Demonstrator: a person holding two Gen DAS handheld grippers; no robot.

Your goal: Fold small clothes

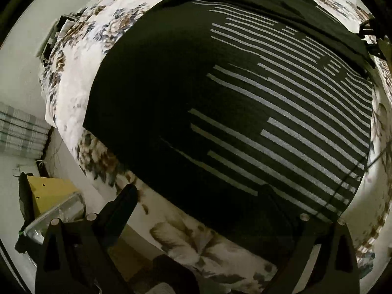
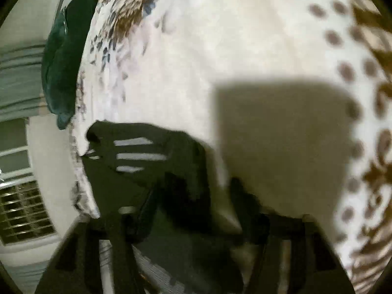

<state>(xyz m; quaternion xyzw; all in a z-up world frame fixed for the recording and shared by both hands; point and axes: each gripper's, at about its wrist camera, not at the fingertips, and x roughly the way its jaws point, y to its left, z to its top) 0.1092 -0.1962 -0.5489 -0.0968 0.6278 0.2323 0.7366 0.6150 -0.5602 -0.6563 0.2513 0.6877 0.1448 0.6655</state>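
A black T-shirt [image 1: 196, 103] with grey stripes lies spread flat on the floral bedspread [image 1: 80, 78], filling most of the left wrist view. My left gripper [image 1: 203, 201] is open and hovers over the shirt's near hem; its left finger [image 1: 122, 203] is over the bedspread and the right one sits over the dark fabric. In the blurred right wrist view my right gripper [image 2: 196, 196] is shut on a striped black corner of the shirt [image 2: 137, 152], lifted over the bedspread [image 2: 220, 36].
A yellow box [image 1: 49, 193] and a clear container [image 1: 56, 215] stand beside the bed at lower left. A dark green cushion [image 2: 66, 56] lies at the bed's edge. A window with a grille [image 2: 22, 210] is at the left.
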